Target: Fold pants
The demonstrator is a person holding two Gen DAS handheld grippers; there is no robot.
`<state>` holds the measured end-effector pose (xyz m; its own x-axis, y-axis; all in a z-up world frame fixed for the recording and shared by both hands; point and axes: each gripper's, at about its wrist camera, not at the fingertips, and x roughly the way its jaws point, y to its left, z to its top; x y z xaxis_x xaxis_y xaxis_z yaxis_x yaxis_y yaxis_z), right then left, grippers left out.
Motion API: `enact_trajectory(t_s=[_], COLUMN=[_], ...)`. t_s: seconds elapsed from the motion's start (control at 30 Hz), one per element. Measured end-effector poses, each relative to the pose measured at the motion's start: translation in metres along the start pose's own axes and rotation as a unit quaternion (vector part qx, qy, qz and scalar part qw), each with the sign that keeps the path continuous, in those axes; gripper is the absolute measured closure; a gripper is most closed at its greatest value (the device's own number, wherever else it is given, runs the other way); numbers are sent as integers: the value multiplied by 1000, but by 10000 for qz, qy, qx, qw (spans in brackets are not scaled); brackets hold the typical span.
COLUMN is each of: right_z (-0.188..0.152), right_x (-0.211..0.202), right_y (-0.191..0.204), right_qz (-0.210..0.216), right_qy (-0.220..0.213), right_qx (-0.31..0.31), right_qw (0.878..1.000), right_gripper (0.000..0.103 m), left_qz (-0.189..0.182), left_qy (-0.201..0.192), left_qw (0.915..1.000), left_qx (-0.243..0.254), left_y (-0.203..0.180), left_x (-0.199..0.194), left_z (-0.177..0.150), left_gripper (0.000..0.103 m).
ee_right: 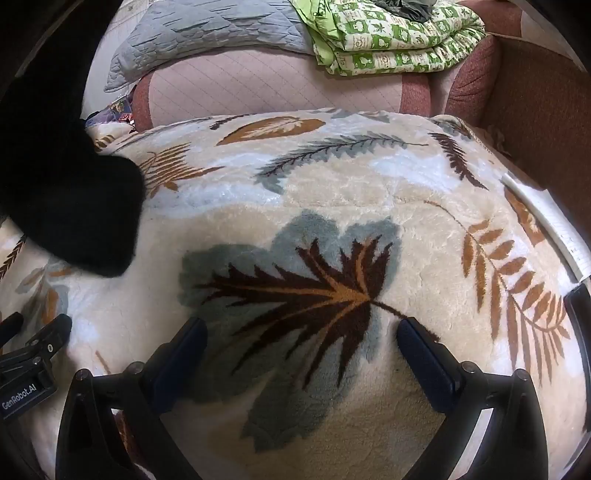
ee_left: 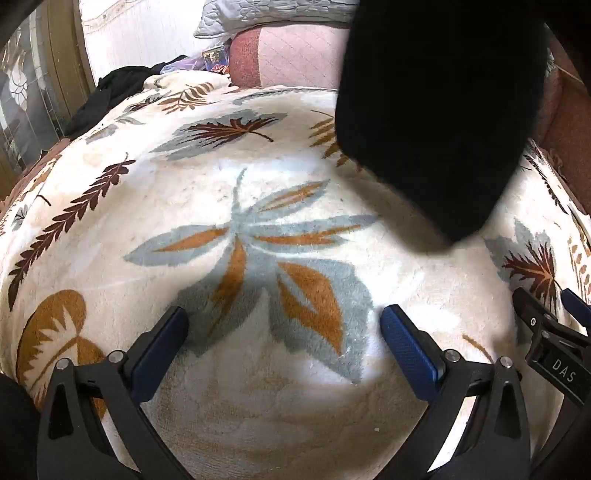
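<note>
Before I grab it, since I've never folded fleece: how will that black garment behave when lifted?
Probably floppy: the black garment hangs in a soft, rounded lobe over the leaf-print blanket with no stiff edge. Its fuzzy outline suggests thick, grippy fabric, unlikely to slip from the pads. It may drag on the plush blanket.

One black garment [ee_left: 436, 110] is hanging above one leaf-print blanket [ee_right: 332, 192]; behind the blanket are lying one grey quilt [ee_right: 192, 33] and one green quilt [ee_right: 388, 40].

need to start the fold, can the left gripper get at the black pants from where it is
Probably yes. The left gripper is open and empty over bare blanket, and the black pants lie ahead to its right with nothing between. The right gripper sits off to the side.
</note>
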<state>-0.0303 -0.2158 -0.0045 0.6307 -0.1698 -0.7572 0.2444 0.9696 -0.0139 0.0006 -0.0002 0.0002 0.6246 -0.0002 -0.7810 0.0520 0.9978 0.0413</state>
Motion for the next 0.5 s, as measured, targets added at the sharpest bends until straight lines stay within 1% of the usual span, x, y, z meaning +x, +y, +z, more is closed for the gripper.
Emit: enact_trajectory(t_s=[0.3, 0.33, 0.37, 0.5], right_z=[4, -2, -2, -1], right_x=[3, 2, 2, 2], right_y=[4, -1, -2, 3], right_qz=[4, 0, -3, -9], right_qy=[-1, 0, 0, -6], right_qx=[-3, -4, -5, -10], right_qw=[10000, 10000, 10000, 10000], right_gripper=[0, 0, 0, 0], left_qz=[11, 10, 3, 17], left_qy=[-6, -5, -5, -6], left_qw=[10000, 10000, 10000, 10000], left_qx=[-10, -12, -2, 7], left_y=[-1, -1, 1, 0], left_x=[2, 2, -2, -1], left_z=[4, 5, -1, -1], left_gripper=[0, 0, 0, 0])
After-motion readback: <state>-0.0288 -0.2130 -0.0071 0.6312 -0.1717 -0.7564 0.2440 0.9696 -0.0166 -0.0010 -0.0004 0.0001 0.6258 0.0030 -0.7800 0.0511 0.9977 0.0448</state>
